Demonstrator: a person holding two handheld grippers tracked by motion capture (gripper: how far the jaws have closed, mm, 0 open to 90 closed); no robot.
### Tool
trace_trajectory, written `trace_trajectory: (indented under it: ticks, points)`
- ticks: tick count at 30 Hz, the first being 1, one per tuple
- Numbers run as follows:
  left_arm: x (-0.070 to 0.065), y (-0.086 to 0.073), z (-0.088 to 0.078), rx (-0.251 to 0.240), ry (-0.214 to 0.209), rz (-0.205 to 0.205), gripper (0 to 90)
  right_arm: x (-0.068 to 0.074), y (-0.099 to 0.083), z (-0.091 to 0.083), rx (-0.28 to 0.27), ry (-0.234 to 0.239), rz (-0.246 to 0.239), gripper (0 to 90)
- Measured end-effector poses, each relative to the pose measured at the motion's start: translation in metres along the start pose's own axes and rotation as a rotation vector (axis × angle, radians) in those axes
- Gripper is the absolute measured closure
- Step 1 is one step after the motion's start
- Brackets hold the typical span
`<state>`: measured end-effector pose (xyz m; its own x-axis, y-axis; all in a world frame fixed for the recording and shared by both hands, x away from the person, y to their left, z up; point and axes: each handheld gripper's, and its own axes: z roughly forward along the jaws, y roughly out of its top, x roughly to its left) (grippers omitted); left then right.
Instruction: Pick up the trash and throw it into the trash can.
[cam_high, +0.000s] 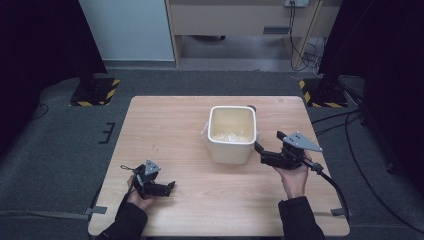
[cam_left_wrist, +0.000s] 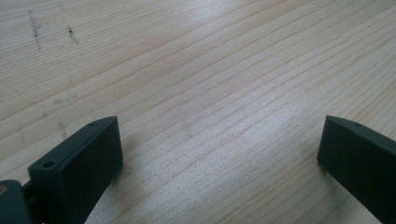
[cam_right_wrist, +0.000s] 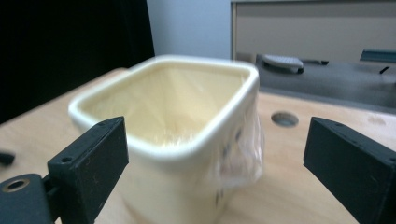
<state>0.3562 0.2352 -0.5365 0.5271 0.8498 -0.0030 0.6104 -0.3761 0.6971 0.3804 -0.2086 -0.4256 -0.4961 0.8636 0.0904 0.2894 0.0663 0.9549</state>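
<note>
High view is showing a cream square tub (cam_high: 232, 135) standing upright on the wooden worktop (cam_high: 175, 130), right of centre and nearer the far edge than the near one, with a clear plastic liner (cam_right_wrist: 238, 154) inside it bulging over one side. Right gripper (cam_high: 260, 150) is hovering just beside the tub's right wall, held in the person's right hand (cam_high: 294, 175), with its jaws standing wide apart; in the right gripper view the tub's near corner is sitting between them, touching neither. Left gripper (cam_high: 170, 186) is lying low near the near left corner of the worktop, well apart from the tub, held in the left hand (cam_high: 136, 192); the left gripper view is showing its jaws spread apart over bare wood grain.
</note>
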Motion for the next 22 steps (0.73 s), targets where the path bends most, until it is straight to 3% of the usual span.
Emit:
trace_trajectory:
  ticks: [1, 5, 8, 11, 16, 22]
  points:
    - [0.000, 0.000, 0.000, 0.000, -0.001, 0.000, 0.0, -0.002, -0.011, -0.006, 0.024, 0.001, -0.009, 6.5]
    - [0.000, 0.000, 0.000, 0.000, 0.000, 0.000, 0.0, -0.006, -0.027, -0.011, 0.070, -0.007, -0.011, 6.1]
    - [0.000, 0.000, 0.000, 0.000, -0.001, 0.000, 0.0, -0.012, -0.045, -0.012, 0.103, -0.002, 0.029, 6.6]
    - [0.000, 0.000, 0.000, 0.000, -0.001, 0.000, 0.0, -0.019, -0.065, -0.010, 0.185, -0.050, 0.004, 6.5]
    - [0.000, 0.000, 0.000, 0.000, -0.001, 0.000, 0.0, -0.025, -0.076, -0.006, 0.233, -0.083, 0.003, 6.8]
    - [0.000, 0.000, 0.000, 0.000, -0.001, 0.001, 0.0, -0.033, -0.091, -0.001, 0.329, -0.125, -0.011, 6.7]
